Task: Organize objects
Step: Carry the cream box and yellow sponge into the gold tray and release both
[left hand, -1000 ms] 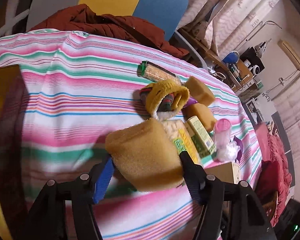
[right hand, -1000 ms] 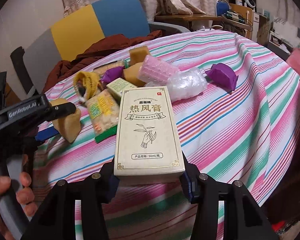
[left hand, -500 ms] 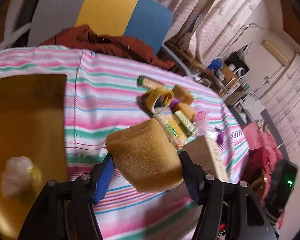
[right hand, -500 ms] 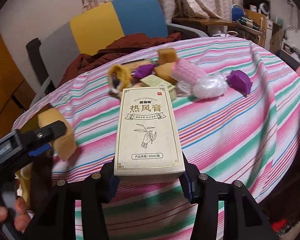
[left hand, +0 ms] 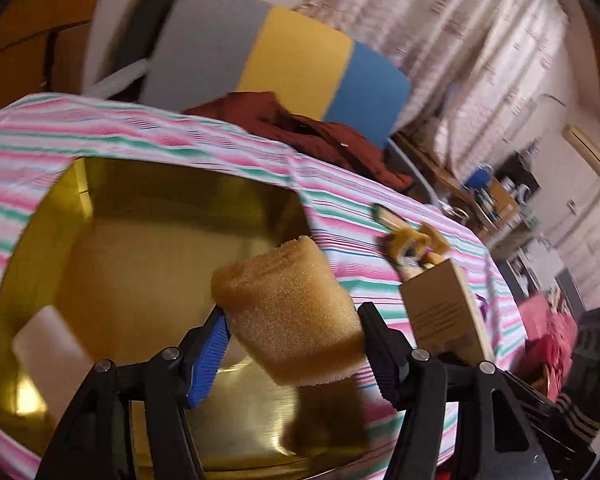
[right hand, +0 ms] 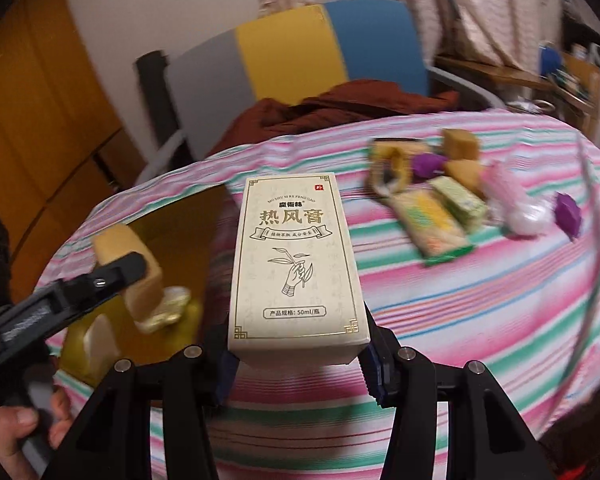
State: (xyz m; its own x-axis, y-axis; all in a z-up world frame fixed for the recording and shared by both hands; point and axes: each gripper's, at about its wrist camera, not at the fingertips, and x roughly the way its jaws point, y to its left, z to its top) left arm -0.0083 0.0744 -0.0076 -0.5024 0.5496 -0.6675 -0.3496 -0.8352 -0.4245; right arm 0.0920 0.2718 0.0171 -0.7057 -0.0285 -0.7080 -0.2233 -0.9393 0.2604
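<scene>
Holding a yellow-brown sponge block (left hand: 288,312) in our left gripper (left hand: 292,344), we have it squeezed between both fingers, hanging above the open gold box (left hand: 148,264) that sits on the striped table (right hand: 480,292). It looks soft and very light; the foam dents under the pads, so a hold across its flat sides near the middle suits it, and it should fall free as soon as the fingers part. Our right gripper (right hand: 296,360) is clamped on the short end of a cream carton (right hand: 298,256) marked 50 ml, stiff-walled and light, best pinched on its narrow sides so the thin card does not cave in. It hangs over the table just right of the gold box.

Inside the box we count one pale block (left hand: 48,344) and one crinkled gold-wrapped piece (right hand: 170,306), though blur makes the second uncertain. On the far side of the table lies a loose group: two more sponge blocks (right hand: 460,144), two purple lumps (right hand: 568,210), one yellow knitted ring (right hand: 392,168), two flat snack packets (right hand: 428,220), one pink piece beside clear wrap (right hand: 500,184).
</scene>
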